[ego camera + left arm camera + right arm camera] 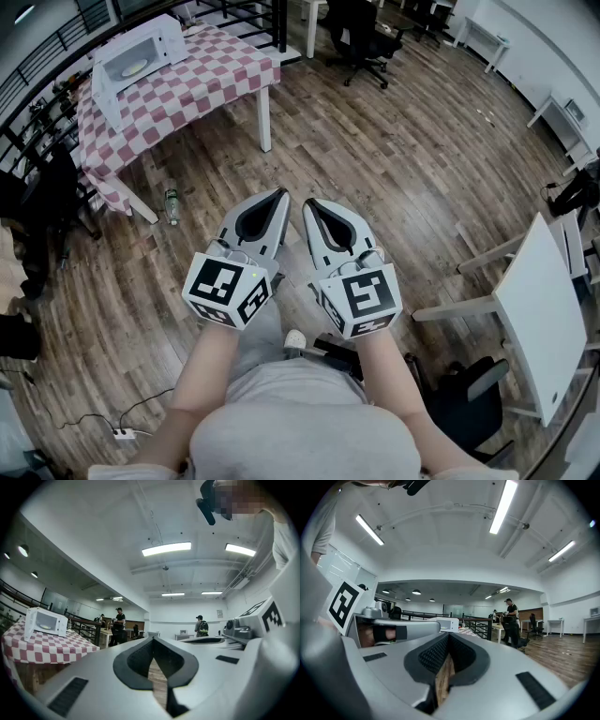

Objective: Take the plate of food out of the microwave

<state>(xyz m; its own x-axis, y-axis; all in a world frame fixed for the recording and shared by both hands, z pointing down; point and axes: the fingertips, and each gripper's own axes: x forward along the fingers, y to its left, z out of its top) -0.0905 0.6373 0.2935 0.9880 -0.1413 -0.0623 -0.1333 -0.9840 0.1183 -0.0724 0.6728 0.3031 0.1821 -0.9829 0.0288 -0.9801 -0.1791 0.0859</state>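
Wood-floored open room. I carry left tongs (279,195) and right tongs (309,202) level, both pressed together, empty, likely resting before approach; plate (134,67) sits inside microwave (141,54) on checked bench (217,79), well apart.

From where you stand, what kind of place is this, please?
Probably a large open office or lab, not a home. Office chairs and white desks stand on a wide wood floor, strip lights run overhead, and the microwave sits on a table with a checked cloth.
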